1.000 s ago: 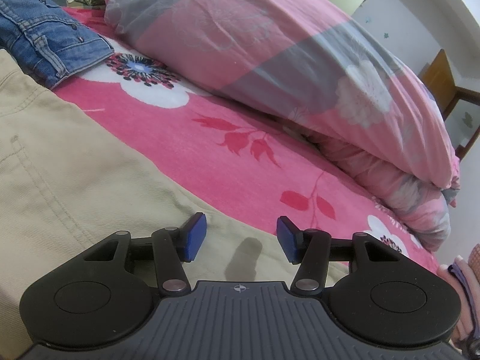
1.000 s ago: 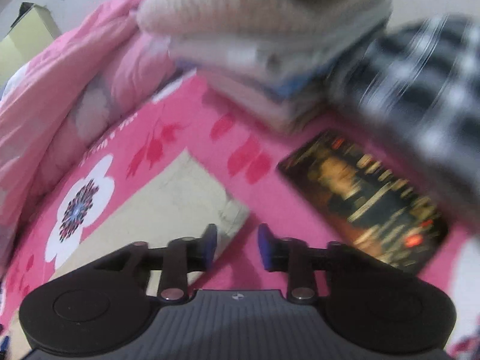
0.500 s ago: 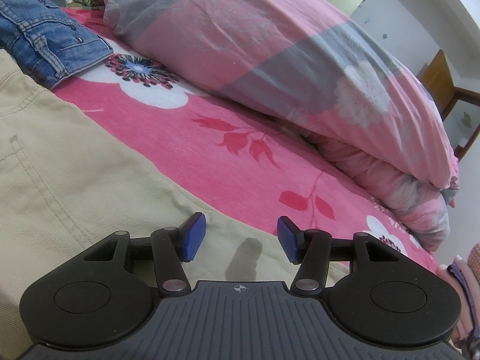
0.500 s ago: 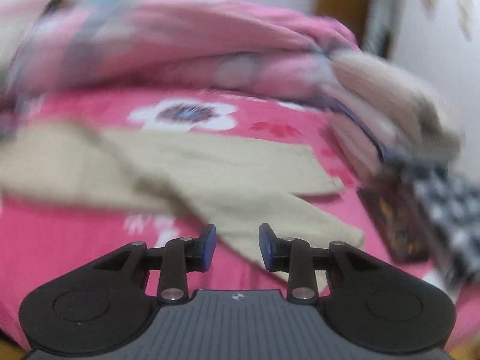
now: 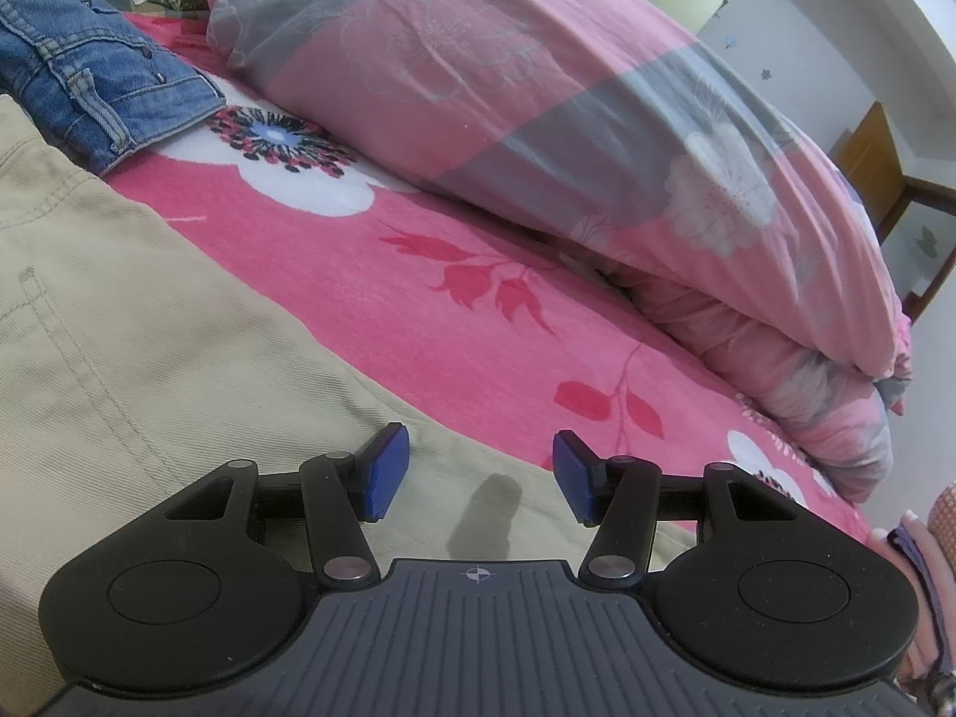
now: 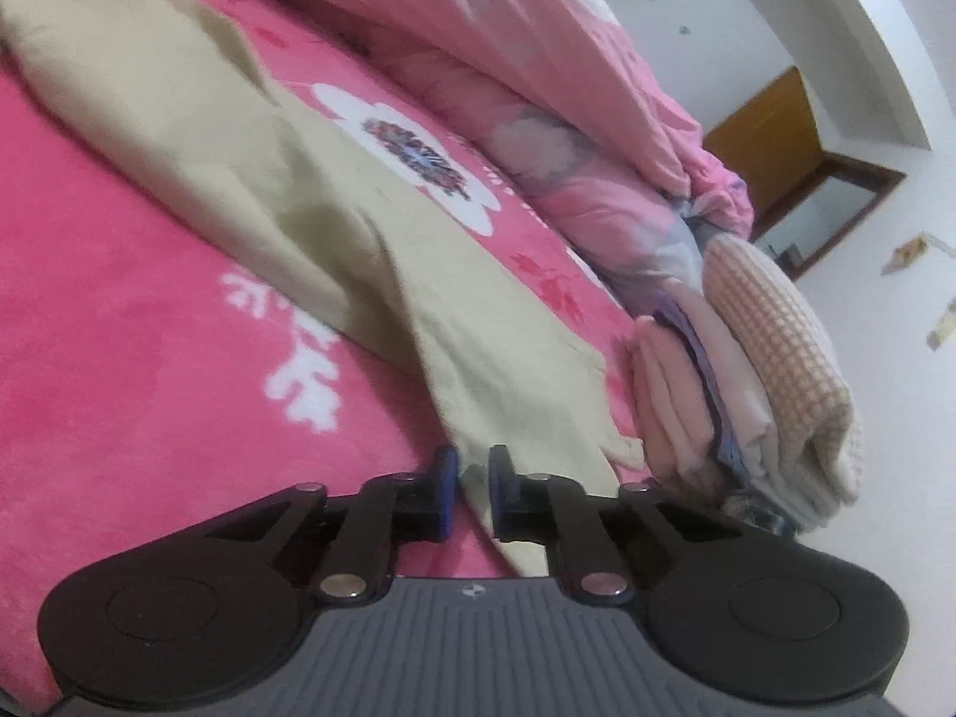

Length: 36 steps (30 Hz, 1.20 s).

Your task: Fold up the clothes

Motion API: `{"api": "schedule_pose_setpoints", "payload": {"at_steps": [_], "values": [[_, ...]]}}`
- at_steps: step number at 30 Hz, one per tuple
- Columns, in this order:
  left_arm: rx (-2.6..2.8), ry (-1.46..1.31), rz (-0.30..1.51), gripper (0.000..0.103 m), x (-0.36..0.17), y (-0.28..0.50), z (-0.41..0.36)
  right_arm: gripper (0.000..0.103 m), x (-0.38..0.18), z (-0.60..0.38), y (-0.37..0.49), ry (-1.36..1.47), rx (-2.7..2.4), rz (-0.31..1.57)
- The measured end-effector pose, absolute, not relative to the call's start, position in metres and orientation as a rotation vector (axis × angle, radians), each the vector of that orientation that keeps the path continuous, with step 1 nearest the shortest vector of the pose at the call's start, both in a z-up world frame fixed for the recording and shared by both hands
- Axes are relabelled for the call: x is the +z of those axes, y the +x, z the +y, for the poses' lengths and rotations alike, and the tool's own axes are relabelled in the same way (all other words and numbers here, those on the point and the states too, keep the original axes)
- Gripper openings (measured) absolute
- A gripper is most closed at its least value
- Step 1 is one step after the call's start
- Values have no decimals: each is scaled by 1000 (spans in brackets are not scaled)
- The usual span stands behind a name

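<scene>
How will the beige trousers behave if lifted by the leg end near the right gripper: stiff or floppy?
Probably floppy: the beige trousers lie creased and flat on the pink bedsheet. The leg end between the right gripper pads would likely drape and trail. The twill weave seen by the left gripper suggests moderate weight and little slip.

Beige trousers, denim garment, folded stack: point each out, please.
Beige trousers [image 6: 370,275]: right wrist view, mid leg.
Denim garment [image 5: 89,77]: left wrist view, stitched panel.
Folded stack [image 6: 771,370]: right wrist view, checked top piece.
</scene>
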<state>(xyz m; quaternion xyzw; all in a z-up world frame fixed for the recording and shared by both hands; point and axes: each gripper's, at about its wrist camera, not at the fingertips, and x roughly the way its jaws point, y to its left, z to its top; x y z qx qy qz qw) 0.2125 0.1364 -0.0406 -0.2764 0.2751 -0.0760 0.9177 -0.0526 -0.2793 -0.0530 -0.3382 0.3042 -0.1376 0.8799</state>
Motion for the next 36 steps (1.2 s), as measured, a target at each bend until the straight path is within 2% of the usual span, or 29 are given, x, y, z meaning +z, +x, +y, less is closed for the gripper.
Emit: {"api": "schedule_pose_setpoints", "payload": {"at_steps": [1, 10, 22, 29, 36], "values": [[-156, -569, 566, 54, -41, 212, 136, 1, -50, -281, -54, -700, -291, 622], [-156, -569, 565, 54, -41, 212, 136, 1, -5, -315, -35, -709, -346, 521], [-155, -569, 566, 54, -40, 213, 136, 0, 29, -368, 71, -742, -269, 597], [-151, -564, 568, 54, -40, 213, 136, 0, 30, -375, 103, -755, -233, 646], [-148, -558, 567, 54, -40, 212, 135, 0, -9, -392, 138, -735, -199, 730]]}}
